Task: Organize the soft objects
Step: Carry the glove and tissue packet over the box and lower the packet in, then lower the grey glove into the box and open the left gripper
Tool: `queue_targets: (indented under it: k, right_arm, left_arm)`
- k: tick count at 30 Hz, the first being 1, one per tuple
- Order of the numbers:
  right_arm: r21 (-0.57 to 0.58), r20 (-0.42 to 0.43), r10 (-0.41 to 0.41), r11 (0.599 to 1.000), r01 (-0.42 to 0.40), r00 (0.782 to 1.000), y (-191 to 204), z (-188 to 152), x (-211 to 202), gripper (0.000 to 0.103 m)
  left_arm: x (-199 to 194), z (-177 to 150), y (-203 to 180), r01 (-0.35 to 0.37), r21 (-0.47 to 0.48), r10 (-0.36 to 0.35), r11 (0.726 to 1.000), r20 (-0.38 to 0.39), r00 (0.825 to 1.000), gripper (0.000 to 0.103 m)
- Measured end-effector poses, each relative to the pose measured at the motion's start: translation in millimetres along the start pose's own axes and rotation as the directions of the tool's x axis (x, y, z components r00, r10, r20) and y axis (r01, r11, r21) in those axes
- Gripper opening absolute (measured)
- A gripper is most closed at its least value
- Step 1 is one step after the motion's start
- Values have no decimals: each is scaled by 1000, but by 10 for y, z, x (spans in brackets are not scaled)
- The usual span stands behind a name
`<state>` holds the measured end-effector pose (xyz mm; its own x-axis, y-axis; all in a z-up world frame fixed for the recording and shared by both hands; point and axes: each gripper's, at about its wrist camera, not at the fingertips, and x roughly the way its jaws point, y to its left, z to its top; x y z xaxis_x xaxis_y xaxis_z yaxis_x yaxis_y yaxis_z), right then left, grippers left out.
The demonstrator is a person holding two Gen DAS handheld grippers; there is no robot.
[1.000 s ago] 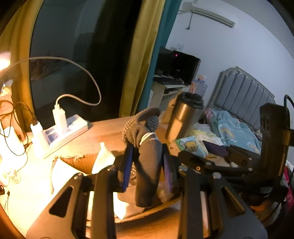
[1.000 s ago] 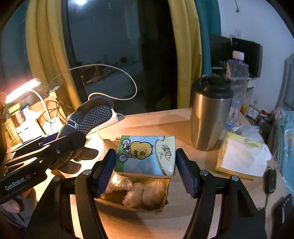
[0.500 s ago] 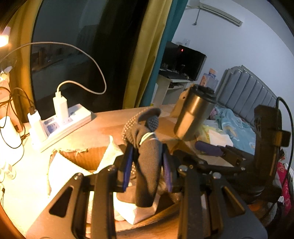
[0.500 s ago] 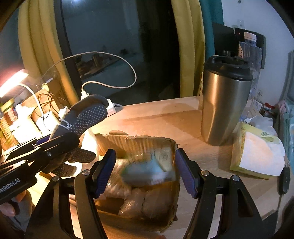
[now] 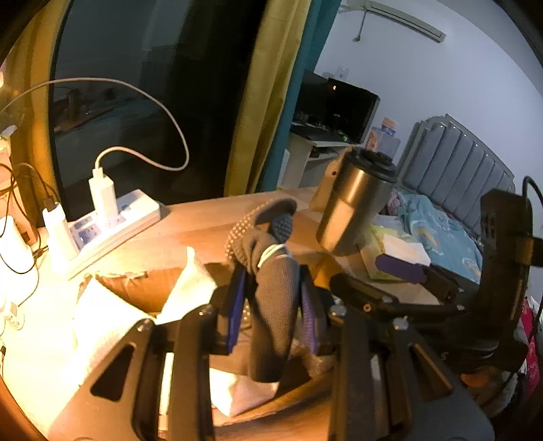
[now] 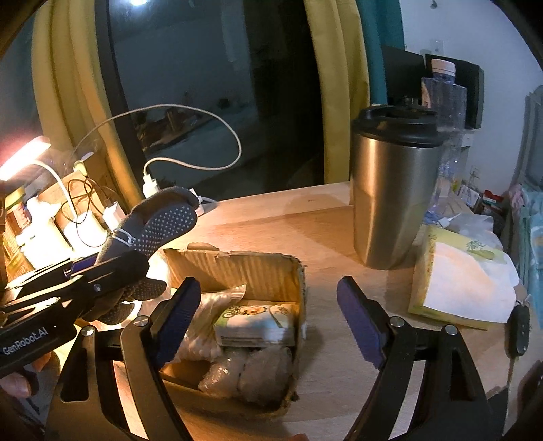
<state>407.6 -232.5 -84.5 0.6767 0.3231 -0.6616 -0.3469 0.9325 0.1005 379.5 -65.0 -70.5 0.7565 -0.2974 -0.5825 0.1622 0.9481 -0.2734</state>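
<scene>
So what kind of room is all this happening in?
Most likely a bedroom: a bed with a padded headboard, a wooden desk by a curtained window, and a wall air conditioner.

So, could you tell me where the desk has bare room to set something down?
Bare wood lies between the cardboard box and the steel tumbler, and behind the box toward the window. The power strip corner and the box are crowded.

left wrist: close, angled down | right wrist: likewise | shared: cardboard box (image 5: 135,288) (image 6: 237,268) (and tumbler (image 5: 356,200) (image 6: 390,196))
</scene>
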Motion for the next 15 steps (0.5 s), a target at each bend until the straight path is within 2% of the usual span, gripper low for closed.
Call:
queue_targets:
  k: [15]
  right_arm:
    - [54, 17, -14, 998, 13, 1000, -382, -147, -175, 85]
  left_arm:
    - [316, -121, -332, 10, 58, -5, 998, -71, 997, 30]
